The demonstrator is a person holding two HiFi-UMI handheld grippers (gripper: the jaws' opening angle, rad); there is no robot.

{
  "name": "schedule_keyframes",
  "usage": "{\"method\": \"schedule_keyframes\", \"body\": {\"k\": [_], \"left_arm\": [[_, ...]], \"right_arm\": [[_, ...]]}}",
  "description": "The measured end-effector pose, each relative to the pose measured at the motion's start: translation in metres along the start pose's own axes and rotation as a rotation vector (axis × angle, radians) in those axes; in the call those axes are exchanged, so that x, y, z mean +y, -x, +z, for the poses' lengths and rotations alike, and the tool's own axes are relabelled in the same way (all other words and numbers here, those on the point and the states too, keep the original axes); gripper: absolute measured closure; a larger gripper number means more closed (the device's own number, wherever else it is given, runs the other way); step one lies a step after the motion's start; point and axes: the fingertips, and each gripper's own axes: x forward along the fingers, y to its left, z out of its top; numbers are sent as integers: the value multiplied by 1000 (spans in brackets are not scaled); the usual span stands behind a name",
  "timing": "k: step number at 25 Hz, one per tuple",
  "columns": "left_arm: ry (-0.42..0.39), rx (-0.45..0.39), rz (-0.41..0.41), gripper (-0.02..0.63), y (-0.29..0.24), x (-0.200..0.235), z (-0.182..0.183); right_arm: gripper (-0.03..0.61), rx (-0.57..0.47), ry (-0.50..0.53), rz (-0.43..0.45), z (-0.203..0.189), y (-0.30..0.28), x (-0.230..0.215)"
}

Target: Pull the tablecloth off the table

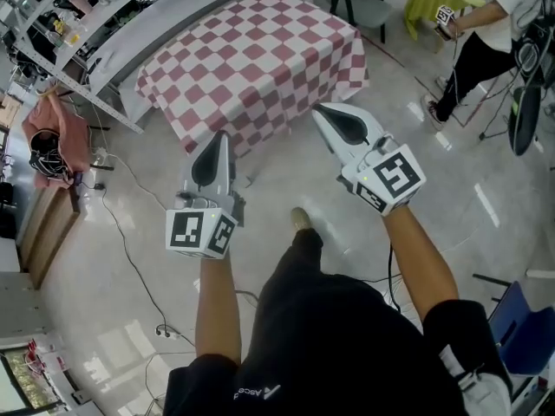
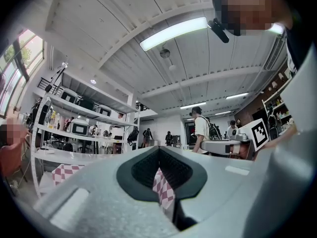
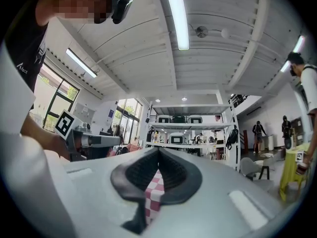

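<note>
"Over by the shelving [image 1: 78, 24], is that the table they're after?"

"That's the one. You can't see the table itself, because the red-and-white checked tablecloth [image 1: 260, 59] covers the whole top and hangs down the sides facing us. It lies flat with nothing on it."

"The person's nowhere near it, though."

"Well apart, yes. They're standing on the bare floor [image 1: 130, 258] facing the near side, with both arms out in front. The left gripper [image 1: 218, 139] and the right gripper [image 1: 325, 115] both point towards the cloth, and neither touches anything."

"Are the jaws spread, ready to grab?"

"No. Each pair is pressed together at the tips with nothing between them. Looking along either gripper, you catch some checks through the hollow behind the tips. That's only the cloth far beyond, lined up in the gap."

"Why keep them closed?"

"My guess is there's nothing to take hold of from this far back, so they're just being carried. Holding them side by side and pointed forward means each one already faces its own part of the hanging edge."

"So the job hasn't begun?"

"I'd say not. They'd need to step in, part the jaws and pinch the near hem, one gripper towards each corner. A limp cloth dragged from one side would likely skew and bunch. The other person [image 1: 486, 33] is off to the right, well clear."
</note>
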Motion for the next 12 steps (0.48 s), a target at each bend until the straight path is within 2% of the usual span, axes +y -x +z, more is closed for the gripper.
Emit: {"method": "schedule_keyframes", "body": {"k": [4,12], "left_arm": [[9,-2,16,603,-44,35,-15],[7,20,70,604,-158,137,-38]], "right_arm": [[576,12,14,5,-12,-41,-33],[577,56,20,22,-40,-172,-126]]}}
